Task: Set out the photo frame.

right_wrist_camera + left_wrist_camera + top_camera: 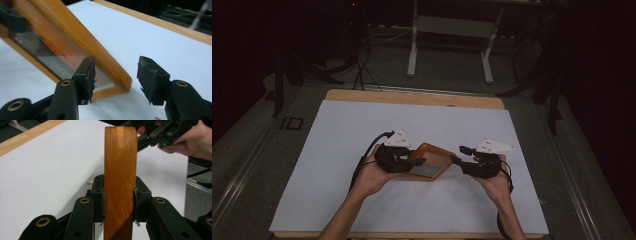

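A wooden picture frame (432, 161) with an orange-brown rim and a dark glass pane hangs tilted just above the white sheet. My left gripper (412, 162) is shut on its left edge. In the left gripper view both pads (103, 202) press on the frame's wood (120, 165). My right gripper (459, 156) stands open at the frame's right corner. In the right gripper view its jaws (116, 72) are apart with nothing between them, and the frame (82, 47) lies just beyond the left pad. The right gripper (152, 137) also appears behind the frame's top.
A white sheet (362, 130) covers the wooden table (412, 97), whose bare edge runs along the back. A white table stand (447, 30) and cables lie on the floor beyond. A small pale peg end (88, 182) shows beside my left jaw.
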Demonstrator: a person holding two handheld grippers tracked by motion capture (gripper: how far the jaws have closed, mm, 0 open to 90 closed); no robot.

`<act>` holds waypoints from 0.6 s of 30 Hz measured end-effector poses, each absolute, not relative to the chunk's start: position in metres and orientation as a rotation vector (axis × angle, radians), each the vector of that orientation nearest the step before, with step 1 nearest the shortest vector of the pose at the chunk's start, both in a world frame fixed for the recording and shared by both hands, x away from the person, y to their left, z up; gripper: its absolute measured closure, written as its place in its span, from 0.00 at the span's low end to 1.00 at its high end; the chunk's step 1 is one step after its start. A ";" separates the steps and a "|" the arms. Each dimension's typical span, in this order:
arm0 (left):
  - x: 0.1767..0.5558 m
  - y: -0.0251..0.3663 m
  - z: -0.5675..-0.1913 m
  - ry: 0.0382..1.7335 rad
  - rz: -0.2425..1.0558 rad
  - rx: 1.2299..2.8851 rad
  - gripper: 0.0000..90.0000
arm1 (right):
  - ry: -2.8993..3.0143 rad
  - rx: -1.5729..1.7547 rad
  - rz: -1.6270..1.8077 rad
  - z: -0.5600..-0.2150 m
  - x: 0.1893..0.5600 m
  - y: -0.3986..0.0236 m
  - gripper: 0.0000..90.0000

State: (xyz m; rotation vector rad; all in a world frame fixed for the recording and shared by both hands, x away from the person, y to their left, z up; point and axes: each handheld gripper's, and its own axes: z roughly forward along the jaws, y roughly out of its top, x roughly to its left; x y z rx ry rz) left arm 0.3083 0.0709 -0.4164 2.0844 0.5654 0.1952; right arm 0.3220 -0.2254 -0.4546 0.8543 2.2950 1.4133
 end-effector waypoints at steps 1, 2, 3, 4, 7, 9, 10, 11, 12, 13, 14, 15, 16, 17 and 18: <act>0.309 0.070 -0.416 0.558 0.195 2.082 0.77 | 2.304 0.836 1.428 -0.454 0.321 -0.224 0.50; 0.309 0.068 -0.415 0.547 0.198 2.082 0.77 | 2.309 0.818 1.438 -0.453 0.321 -0.222 0.48; 0.310 0.067 -0.415 0.539 0.197 2.081 0.77 | 2.319 0.793 1.447 -0.452 0.320 -0.220 0.47; 0.310 0.065 -0.416 0.530 0.198 2.074 0.76 | 2.328 0.774 1.453 -0.451 0.319 -0.219 0.46; 0.310 0.061 -0.417 0.500 0.206 2.064 0.76 | 2.345 0.713 1.458 -0.449 0.317 -0.214 0.41; 0.309 0.057 -0.417 0.473 0.209 2.061 0.76 | 2.360 0.665 1.457 -0.447 0.316 -0.209 0.39; 0.308 0.056 -0.417 0.461 0.212 2.060 0.76 | 2.360 0.665 1.457 -0.447 0.316 -0.209 0.39; 0.308 0.055 -0.417 0.453 0.210 2.065 0.75 | 2.361 0.652 1.458 -0.447 0.315 -0.208 0.38; 0.308 0.054 -0.417 0.449 0.211 2.065 0.75 | 2.362 0.646 1.460 -0.446 0.315 -0.207 0.38; 0.308 0.053 -0.417 0.441 0.212 2.068 0.75 | 2.365 0.637 1.463 -0.446 0.315 -0.207 0.38; 0.308 0.053 -0.417 0.434 0.210 2.071 0.75 | 2.368 0.630 1.465 -0.445 0.315 -0.206 0.38; 0.309 0.053 -0.416 0.434 0.205 2.072 0.75 | 2.369 0.625 1.466 -0.445 0.315 -0.205 0.38; 0.309 0.052 -0.416 0.431 0.201 2.073 0.75 | 2.371 0.619 1.469 -0.445 0.314 -0.205 0.38; 0.310 0.052 -0.416 0.427 0.195 2.076 0.75 | 2.375 0.614 1.477 -0.445 0.314 -0.204 0.38; 0.310 0.052 -0.416 0.421 0.188 2.079 0.75 | 2.378 0.610 1.476 -0.445 0.314 -0.204 0.38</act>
